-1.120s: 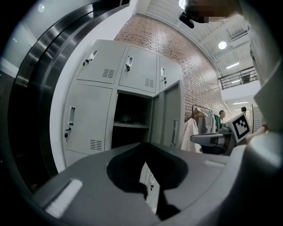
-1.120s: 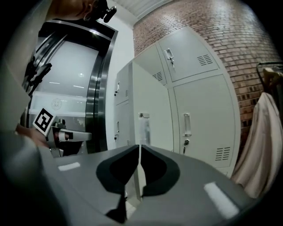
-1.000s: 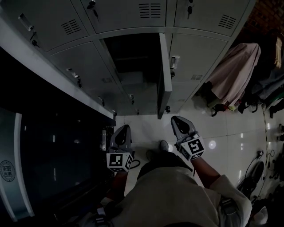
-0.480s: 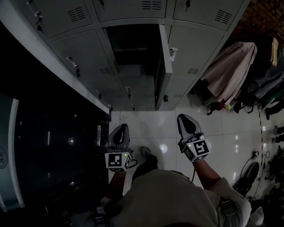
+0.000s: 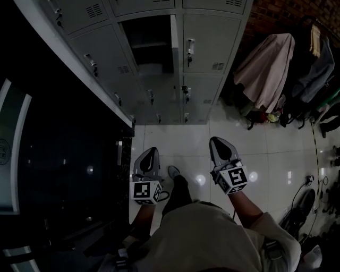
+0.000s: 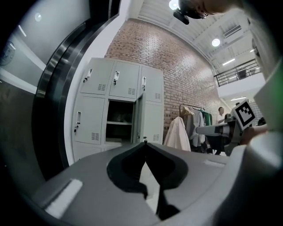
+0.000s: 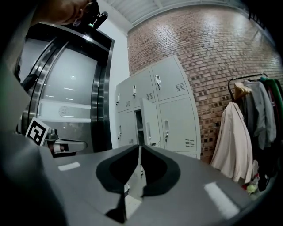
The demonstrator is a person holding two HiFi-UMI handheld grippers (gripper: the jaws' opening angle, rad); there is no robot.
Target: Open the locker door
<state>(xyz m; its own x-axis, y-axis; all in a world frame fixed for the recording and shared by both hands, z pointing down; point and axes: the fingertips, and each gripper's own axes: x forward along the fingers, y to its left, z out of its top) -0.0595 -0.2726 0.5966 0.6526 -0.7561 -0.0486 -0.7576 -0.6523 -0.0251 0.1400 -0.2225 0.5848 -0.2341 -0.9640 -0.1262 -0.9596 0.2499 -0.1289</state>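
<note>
Head view: a white tiled floor [image 5: 276, 143] fills the lower right, glossy with lamp reflections. A dark glass panel [image 5: 53, 159] occupies the left. A brick wall [image 5: 265, 13] takes the upper right, with coats [image 5: 265, 66] hanging before it. A grey locker bank [image 5: 212, 32] stands at top centre. One locker door [image 5: 177, 50] is swung out, edge-on, beside its dark compartment [image 5: 151, 45]. A round emblem [image 5: 4, 149] at the left edge is illegible. Each gripper's cube bears a square black-and-white marker. The left gripper [image 5: 152, 151] and right gripper [image 5: 214, 141] hang over the floor at lower centre, well apart from the lockers. Both have jaws pressed together with nothing between them.
</note>
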